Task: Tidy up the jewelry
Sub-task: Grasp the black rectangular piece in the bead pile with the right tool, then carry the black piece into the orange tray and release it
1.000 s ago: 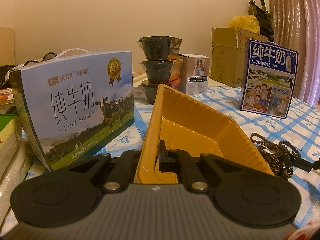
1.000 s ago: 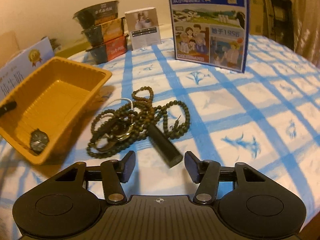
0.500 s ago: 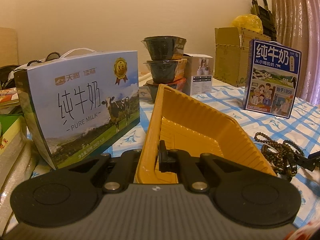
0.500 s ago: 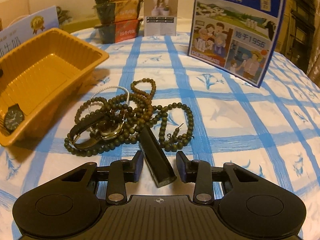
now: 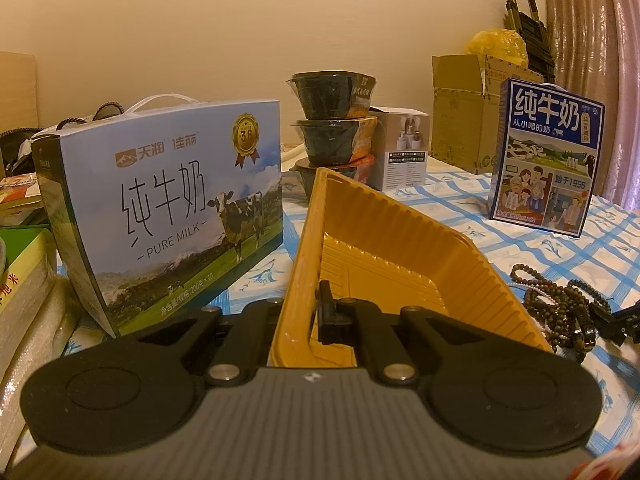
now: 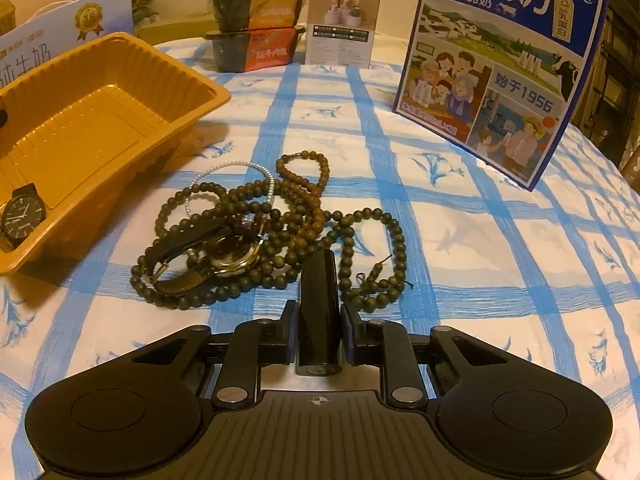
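Dark tube [image 6: 319, 312] flat on counter [image 6: 480, 248], just beside bead pile [image 6: 280, 232]; sits between right tool [image 6: 319, 334] pads, jaws just been closing, pads at its sides, contact looks made; gold watch [image 6: 228, 256] tangled in beads, white bracelet [image 6: 236, 172] on top; yellow tray [image 6: 120, 100] left of pile, black watch [image 6: 22, 214] inside near corner; left tool [image 5: 308, 312] clamped on tray wall, tray tilted; milk boxes [image 5: 168, 208] behind.

Orange tray [image 6: 120, 64] — blue-checked white tablecloth [image 6: 460, 240] — dark green beads [image 6: 280, 216].
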{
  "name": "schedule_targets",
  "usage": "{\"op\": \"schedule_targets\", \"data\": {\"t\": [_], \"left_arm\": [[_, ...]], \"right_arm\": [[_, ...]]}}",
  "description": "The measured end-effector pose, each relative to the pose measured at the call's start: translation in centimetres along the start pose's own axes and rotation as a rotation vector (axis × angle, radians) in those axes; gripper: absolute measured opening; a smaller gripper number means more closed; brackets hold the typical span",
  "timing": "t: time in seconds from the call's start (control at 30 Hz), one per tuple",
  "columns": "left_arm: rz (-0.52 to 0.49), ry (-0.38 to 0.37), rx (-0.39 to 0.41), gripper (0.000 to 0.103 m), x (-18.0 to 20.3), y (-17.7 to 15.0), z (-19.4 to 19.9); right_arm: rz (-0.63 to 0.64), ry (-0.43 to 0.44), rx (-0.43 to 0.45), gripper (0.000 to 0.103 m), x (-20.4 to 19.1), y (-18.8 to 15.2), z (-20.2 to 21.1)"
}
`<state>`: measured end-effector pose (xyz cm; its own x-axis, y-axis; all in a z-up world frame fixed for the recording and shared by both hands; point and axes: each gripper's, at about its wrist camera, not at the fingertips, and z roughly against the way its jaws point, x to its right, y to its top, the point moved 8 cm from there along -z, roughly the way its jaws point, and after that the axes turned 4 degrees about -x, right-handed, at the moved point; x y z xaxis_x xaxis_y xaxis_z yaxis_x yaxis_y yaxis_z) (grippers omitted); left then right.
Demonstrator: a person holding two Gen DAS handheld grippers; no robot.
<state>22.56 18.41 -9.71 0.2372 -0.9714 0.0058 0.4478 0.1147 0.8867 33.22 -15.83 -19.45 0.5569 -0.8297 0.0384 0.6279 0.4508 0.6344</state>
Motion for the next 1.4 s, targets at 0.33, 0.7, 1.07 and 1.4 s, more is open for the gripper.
{"op": "schedule_targets", "data": {"t": [0.33,0.7,1.07,1.4], "left_arm": [[0.001,0.000,0.000,0.005,0.0,0.0,0.0],[0.003,-0.001,0.003,0.005,0.2,0.0,0.3],[0.005,-0.007,0.004,0.005,0.3,0.1,0.3],[0.009,-0.006,0.003,0.005,0.3,0.2,0.4]], "right_arm": [[-0.097,0.072,0.088,0.022,-1.6,2.2,3.4],[-0.133,0.356,0.166,0.022,-9.9,7.1,5.8],[-0.128,0.521,0.125,0.022,-18.9,9.0,3.3],[-0.107,0.535,0.089,0.022,-21.8,8.8,0.8]]}}
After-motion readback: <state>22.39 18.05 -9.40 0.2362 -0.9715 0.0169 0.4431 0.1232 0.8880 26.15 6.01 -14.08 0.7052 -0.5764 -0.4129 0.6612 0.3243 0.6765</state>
